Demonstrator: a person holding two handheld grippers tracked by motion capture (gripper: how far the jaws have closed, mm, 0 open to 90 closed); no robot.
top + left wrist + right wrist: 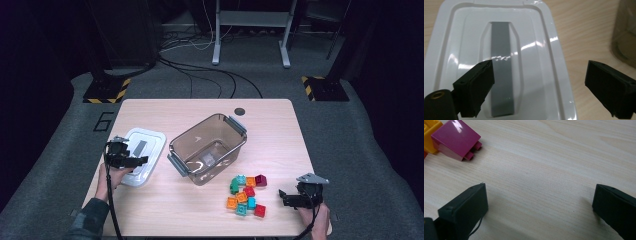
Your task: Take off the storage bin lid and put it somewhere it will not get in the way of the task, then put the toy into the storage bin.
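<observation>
Two hand-held black grippers seen over a pale wooden table (pixel 165 112) from the high view. Left gripper (pixel 131 161) found at about 9 o'clock of the table, poised over the near end of a white rectangular plastic lid (pixel 150 142) with a grey strip handle (pixel 140 147) down its middle. Jaws spread wide apart, grasping nothing: in the left gripper view (pixel 539 85), one jaw over the lid's raised centre beside the grey strip handle (pixel 501 72), the other out past the lid's edge above bare wood; lid (pixel 544 50) lying flat, whether touched by either jaw impossible to tell. Clear smoky-brown plastic storage bin (pixel 227 134) with grey side latches placed at the table's centre, just at 3 o'clock of the lid, open-topped and angled. Heap of small coloured toy building bricks (pixel 246 196) (orange, red, teal, green, magenta) gathered at about 5 o'clock of the bin, close to it but apart. Right gripper (pixel 287 198) held low at roughly 4 o'clock of the table, just at 3 o'clock of the brick heap. Jaws likewise released and wide, with bare wood between them in the right gripper view (pixel 540 202); magenta sloped brick (pixel 456 138) lying at 10 o'clock there, well clear of both jaws, touching a yellow brick (pixel 430 132) at the frame's edge.
</observation>
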